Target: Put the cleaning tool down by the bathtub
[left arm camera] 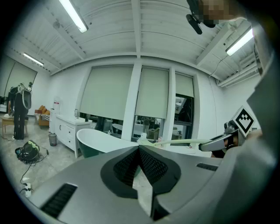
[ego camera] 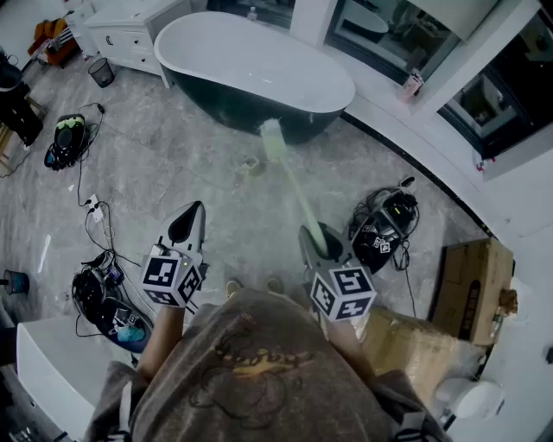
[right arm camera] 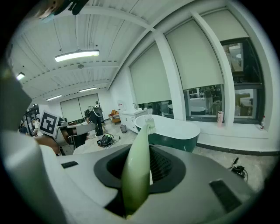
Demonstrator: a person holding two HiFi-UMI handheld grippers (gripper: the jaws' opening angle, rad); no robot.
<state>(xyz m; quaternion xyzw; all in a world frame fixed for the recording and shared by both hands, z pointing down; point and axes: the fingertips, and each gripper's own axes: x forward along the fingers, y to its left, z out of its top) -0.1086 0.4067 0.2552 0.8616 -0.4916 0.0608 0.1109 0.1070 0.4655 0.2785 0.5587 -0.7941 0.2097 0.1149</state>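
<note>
A pale green long-handled brush [ego camera: 289,179] juts forward from my right gripper [ego camera: 316,242], which is shut on its handle [right arm camera: 139,162]. Its bristle head [ego camera: 271,136] hangs in the air in front of the dark green, white-rimmed bathtub [ego camera: 251,65]. In the right gripper view the brush head [right arm camera: 149,124] points at the bathtub [right arm camera: 175,131]. My left gripper [ego camera: 187,224] is held out to the left, its jaws together with nothing between them. In the left gripper view the brush [left arm camera: 175,142] crosses at the right, and the bathtub [left arm camera: 100,141] stands ahead.
A white cabinet [ego camera: 134,26] stands at the tub's left end. Cables and dark gear [ego camera: 67,138] lie on the grey floor at left, more gear [ego camera: 384,226] at right. Cardboard boxes [ego camera: 471,285] sit at right. A small object [ego camera: 251,164] lies near the tub.
</note>
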